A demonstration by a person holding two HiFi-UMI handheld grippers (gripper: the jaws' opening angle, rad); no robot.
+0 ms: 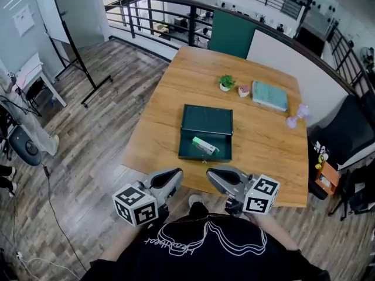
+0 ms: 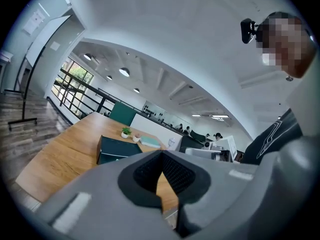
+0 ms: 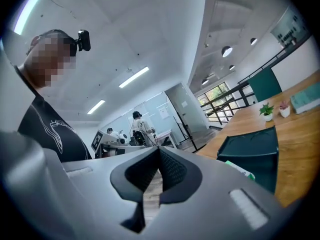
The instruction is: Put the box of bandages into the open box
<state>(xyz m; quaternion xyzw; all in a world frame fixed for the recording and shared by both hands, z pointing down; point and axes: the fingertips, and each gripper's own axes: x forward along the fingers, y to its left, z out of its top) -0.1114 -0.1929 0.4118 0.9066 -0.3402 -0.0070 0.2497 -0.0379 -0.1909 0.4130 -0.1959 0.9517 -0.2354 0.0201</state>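
The box of bandages (image 1: 204, 146) lies inside the open box (image 1: 206, 120), in the half nearer the person. The lid part lies flat behind it. So the job looks done to me, and I can see nothing left to put in. The dark green open box sits in the middle of the wooden table (image 1: 170, 92).

The left gripper (image 1: 177, 174) and the right gripper (image 1: 211, 175) are both held low, close to the person's body. They are by the near edge of the table and apart from the open box. Each one has its jaws pressed together with nothing between them.

Farther back on the table are a little plant (image 1: 226, 82) in a white pot, a small pink pot (image 1: 244, 91) and a blue-green book (image 1: 270, 95). There is also a pale purple thing (image 1: 296, 115), but I cannot tell what it is. They are all well apart from the open box, so nothing is in the way
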